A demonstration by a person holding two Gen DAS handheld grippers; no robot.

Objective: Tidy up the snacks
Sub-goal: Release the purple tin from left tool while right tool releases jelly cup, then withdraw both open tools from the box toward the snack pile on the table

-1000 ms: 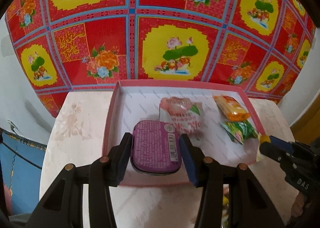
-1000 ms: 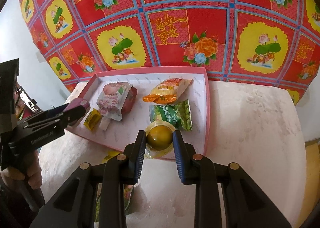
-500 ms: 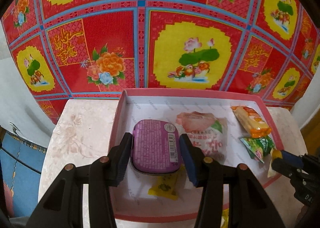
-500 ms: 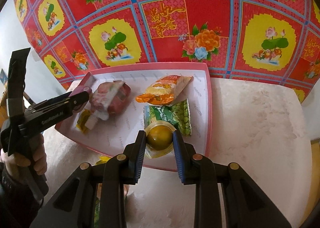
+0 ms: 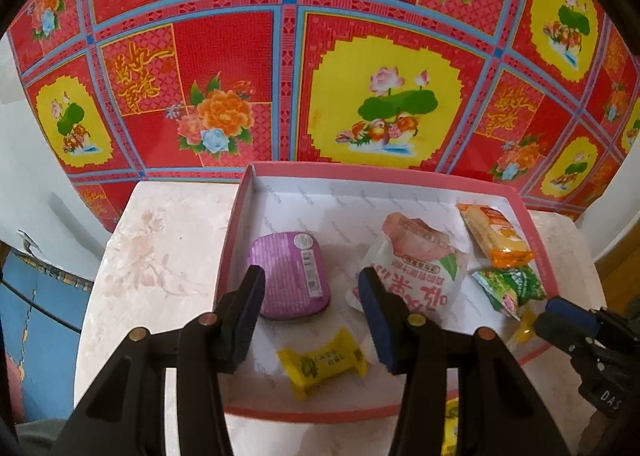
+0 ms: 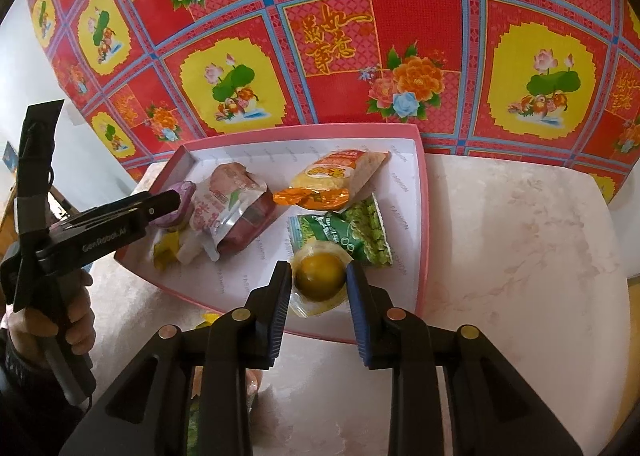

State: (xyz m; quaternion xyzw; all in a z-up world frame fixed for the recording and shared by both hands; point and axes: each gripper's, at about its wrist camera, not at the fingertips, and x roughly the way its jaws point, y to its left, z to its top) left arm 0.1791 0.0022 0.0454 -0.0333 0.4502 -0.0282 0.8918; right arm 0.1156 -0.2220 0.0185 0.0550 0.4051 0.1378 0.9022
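My left gripper [image 5: 310,316]: matte black plastic arms, angular, triangular cut-outs near base, brass-coloured round rivets at pivots. Fingers [image 5: 378,320] carry dark blue ribbed pads. Seen from right wrist view: long black body, white lettering "GenRobot.AI" on side, flat black plate rising at rear, black pistol-style handle, thin black cable trailing below. My left hand [image 6: 52,326] wrapped on handle; dark sleeve at wrist. My right gripper [image 6: 318,288]: same black arms, copper-toned rivets, blue ribbed pads; white letters "DAS" on side in left wrist view.
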